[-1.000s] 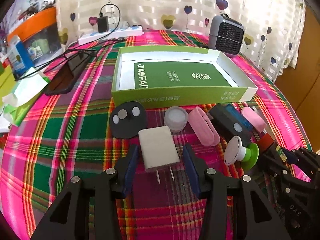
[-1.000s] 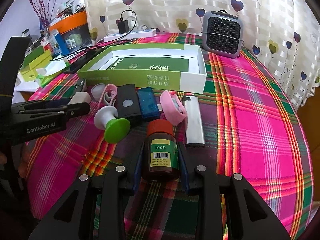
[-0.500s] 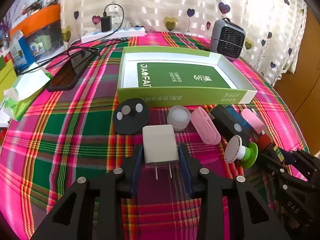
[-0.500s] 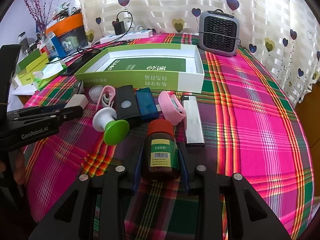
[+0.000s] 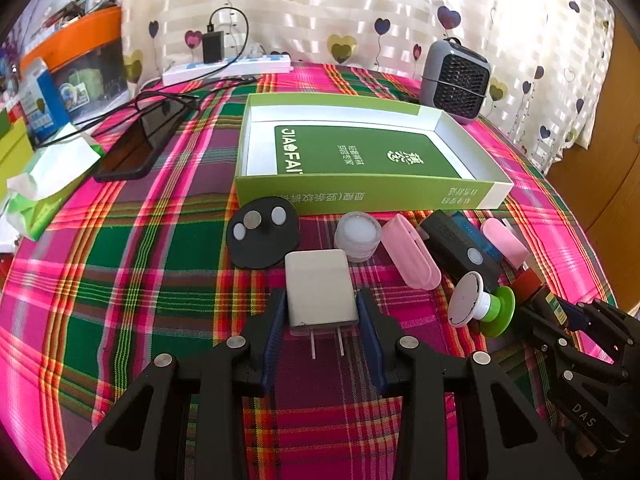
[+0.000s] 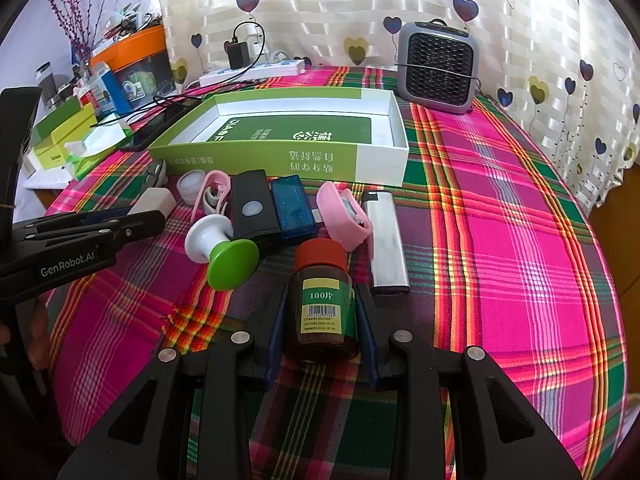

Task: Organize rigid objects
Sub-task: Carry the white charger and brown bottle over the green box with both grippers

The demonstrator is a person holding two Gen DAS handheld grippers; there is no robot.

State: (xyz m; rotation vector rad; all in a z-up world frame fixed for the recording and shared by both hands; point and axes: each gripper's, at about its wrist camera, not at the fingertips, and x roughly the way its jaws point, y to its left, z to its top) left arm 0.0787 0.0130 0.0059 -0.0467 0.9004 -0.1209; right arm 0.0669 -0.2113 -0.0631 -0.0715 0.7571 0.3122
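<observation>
White charger [image 5: 321,288] clamped in tilted-down left hand-held gripper [image 5: 322,322]

Two black grippers, left gripper [image 5: 322,322] and right gripper [image 6: 322,322]: blue-padded jaws, silver screws, white "GenRobot.AI" lettering.

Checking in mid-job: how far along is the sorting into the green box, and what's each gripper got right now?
Nothing looks done: the green box holds no objects. In hand: the left gripper is shut on the white charger, the right gripper on the brown pill bottle, both low over the cloth. Left in the row: black disc, clear jar, pink cases, black and blue devices, green-and-white knob, silver lighter.
</observation>
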